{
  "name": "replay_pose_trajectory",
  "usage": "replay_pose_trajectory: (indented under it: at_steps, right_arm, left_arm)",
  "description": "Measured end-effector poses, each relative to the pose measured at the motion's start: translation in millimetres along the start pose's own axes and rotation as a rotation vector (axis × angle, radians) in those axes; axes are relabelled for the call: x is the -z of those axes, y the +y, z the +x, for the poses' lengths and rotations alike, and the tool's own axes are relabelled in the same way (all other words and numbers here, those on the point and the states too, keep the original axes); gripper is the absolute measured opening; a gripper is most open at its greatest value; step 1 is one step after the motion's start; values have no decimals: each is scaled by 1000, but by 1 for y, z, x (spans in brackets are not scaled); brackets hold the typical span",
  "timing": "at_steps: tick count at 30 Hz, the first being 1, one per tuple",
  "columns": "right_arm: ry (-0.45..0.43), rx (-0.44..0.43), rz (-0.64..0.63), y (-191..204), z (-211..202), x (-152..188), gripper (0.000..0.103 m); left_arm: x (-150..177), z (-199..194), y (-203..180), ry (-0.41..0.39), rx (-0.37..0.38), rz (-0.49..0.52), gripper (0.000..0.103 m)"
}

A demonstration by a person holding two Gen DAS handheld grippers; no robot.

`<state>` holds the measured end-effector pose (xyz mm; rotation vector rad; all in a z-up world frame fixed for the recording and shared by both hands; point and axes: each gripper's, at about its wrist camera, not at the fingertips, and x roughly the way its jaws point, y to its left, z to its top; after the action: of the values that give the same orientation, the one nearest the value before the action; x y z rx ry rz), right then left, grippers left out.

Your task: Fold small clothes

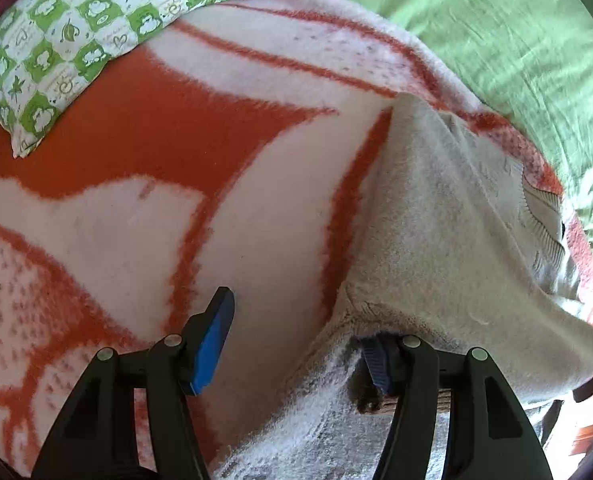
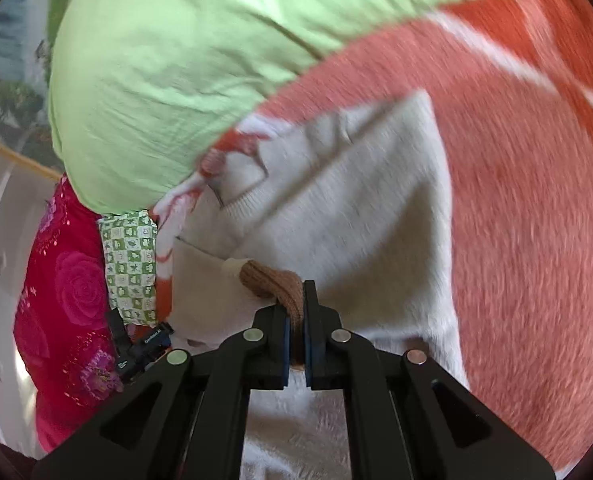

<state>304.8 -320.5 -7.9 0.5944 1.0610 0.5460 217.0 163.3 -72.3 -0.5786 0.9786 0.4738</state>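
Observation:
A small pale grey knit sweater (image 1: 448, 240) lies on an orange and white blanket (image 1: 168, 140). My left gripper (image 1: 296, 344) is open; its left finger (image 1: 212, 344) is bare over the blanket, and its right finger (image 1: 376, 364) is under the sweater's near edge. In the right wrist view the sweater (image 2: 356, 208) hangs lifted, with its brown ribbed cuff (image 2: 272, 284) clamped between the pads. My right gripper (image 2: 295, 320) is shut on that cuff. The view is blurred by motion.
A green and white checked pillow (image 1: 68, 40) lies at the far left on the blanket. A light green sheet (image 1: 516, 40) covers the bed beyond it, also in the right wrist view (image 2: 168, 80). A red flowered cloth (image 2: 68, 300) hangs at the left.

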Motion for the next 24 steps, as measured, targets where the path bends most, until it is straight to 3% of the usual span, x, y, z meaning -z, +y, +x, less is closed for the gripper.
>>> replay_pose_trajectory:
  at_steps: [2,6,9,11,13,14,18,19,20,22,24]
  right_arm:
    - [65,129,-35,-6,17,-4,6]
    - [127,224,-35,-20,40,-4,8]
    - [90,207,-30,-19,38,2,24]
    - [39,162,-10,-14,32,12,47]
    - [-34,115,-5,-11,21,29,60]
    - [-57,104,-8,-9,19,34,62]
    - [-30,148,-26,-8,35,50,62]
    - [-18,152,-30,-9,39,52,49]
    - [3,161,-42,-8,42,51,10]
    - [6,136,-59,-3,30,45,8]
    - [-44,56,-83,7,3,35,8]
  left_arm:
    - [1,1,-1,3,-4,0,62]
    - [-2,5,-1,10,-16,-6,62]
    - [-4,5,1,15,-10,-10,62]
    - [-3,4,2,18,-9,-12,63]
    - [-2,3,3,22,-10,-17,63]
    - [-3,4,3,23,-12,-17,63]
    - [-5,6,2,27,-18,-25,63]
    - [-5,6,2,28,-21,-22,63]
    - [-5,6,2,31,-21,-21,63]
    - [-7,7,3,34,-16,-19,63]
    - [-8,7,3,34,-10,-21,63]
